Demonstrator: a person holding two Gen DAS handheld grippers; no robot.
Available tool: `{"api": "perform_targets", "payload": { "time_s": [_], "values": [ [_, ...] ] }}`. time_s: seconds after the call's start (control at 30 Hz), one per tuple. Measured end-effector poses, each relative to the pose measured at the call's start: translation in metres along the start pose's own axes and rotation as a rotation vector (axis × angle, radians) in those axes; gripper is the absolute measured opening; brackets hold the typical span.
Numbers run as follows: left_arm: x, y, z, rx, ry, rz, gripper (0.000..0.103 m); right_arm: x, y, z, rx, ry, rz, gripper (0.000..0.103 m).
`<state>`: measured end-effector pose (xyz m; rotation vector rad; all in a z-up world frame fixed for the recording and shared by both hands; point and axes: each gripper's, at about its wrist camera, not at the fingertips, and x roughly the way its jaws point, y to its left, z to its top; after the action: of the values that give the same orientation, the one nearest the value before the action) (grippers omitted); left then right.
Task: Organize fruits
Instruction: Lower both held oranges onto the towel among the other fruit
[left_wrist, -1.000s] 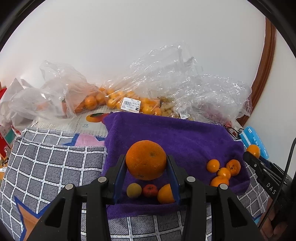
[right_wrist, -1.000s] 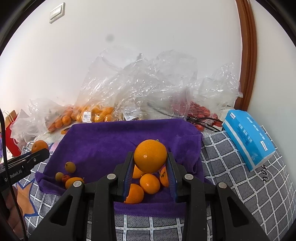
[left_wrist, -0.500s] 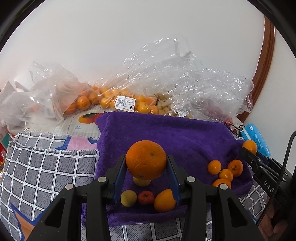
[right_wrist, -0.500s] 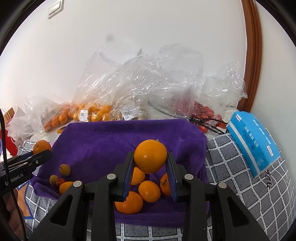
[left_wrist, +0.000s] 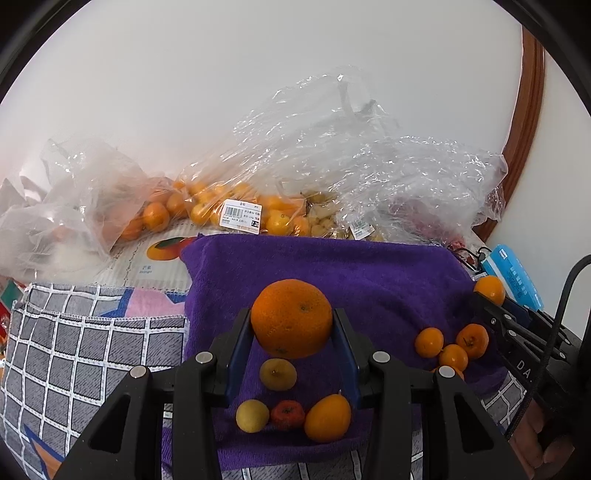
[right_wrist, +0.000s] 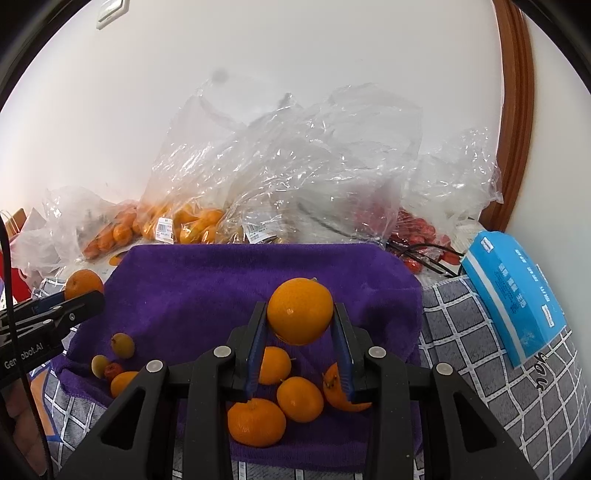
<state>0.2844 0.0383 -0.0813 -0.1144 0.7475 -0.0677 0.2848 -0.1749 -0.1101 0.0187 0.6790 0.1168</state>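
A big orange (left_wrist: 291, 318) was clamped between the blue pads of the left claw (left_wrist: 292, 332), held up off the purple towel (left_wrist: 369, 273). Right below it on the towel, a small mixed bunch was laid out: two yellowish fruits (left_wrist: 277, 374), a little red one (left_wrist: 287, 415) and an orange one (left_wrist: 328, 417), the last three touching in a row. A smoother orange (right_wrist: 300, 311) was pinched the same way in the right claw (right_wrist: 300, 325), also kept clear of the cloth, with a cluster of mandarins (right_wrist: 256, 421) spread under it near the towel's front edge. The towel was draped over a grey checked cloth (left_wrist: 74, 343). Behind it, crinkly clear plastic bags (right_wrist: 280, 166) were piled against the white wall – some stuffed with small oranges, one with red fruit. A blue box (right_wrist: 517, 295) was parked off to the right of the towel on the checked cloth.
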Motion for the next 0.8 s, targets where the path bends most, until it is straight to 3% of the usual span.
{"api": "perform_targets", "payload": {
  "time_s": [0.8],
  "values": [
    [0.032,-0.002,-0.004,0.009,0.068,0.001,0.041,0.038,0.002,-0.014,-0.025,0.073,0.004,0.034]
  ]
}}
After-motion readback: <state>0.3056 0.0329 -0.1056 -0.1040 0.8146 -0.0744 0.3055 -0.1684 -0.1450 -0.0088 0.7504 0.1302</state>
